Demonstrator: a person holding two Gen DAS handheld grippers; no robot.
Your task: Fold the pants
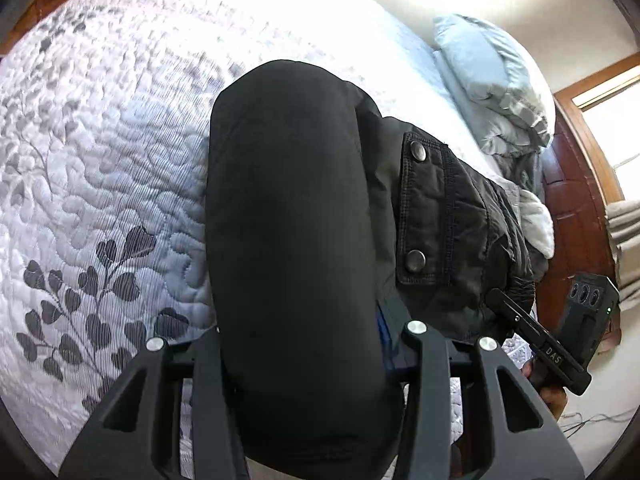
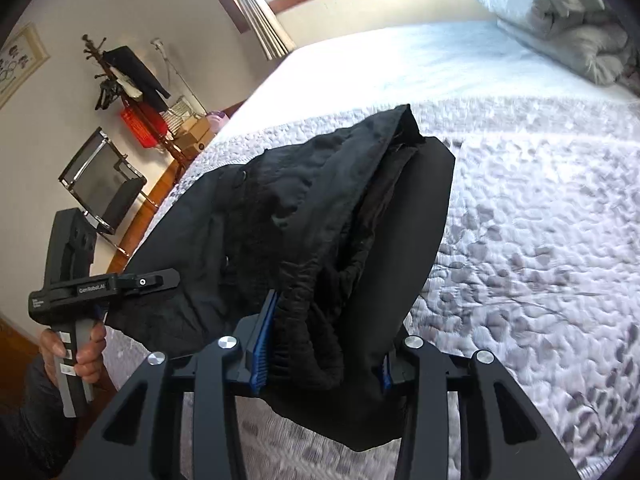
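Black pants (image 1: 296, 240) hang over the white quilted bed (image 1: 100, 160), held up by both grippers. My left gripper (image 1: 312, 360) is shut on a thick folded part of the pants that fills the middle of its view; a pocket flap with two snaps (image 1: 420, 208) shows to the right. My right gripper (image 2: 320, 364) is shut on the bunched waistband end of the pants (image 2: 320, 220), with its blue pads (image 2: 262, 344) pressed on the cloth. The left gripper (image 2: 132, 280) also shows in the right wrist view, gripping the pants' left edge. The right gripper (image 1: 540, 344) shows at the right of the left wrist view.
A folded pale blue-grey duvet (image 1: 492, 80) lies at the head of the bed, also in the right wrist view (image 2: 560, 12). A coat rack (image 2: 128, 80), a red crate and a chair (image 2: 104, 184) stand beside the bed. A wooden headboard (image 1: 576, 184) is at the right.
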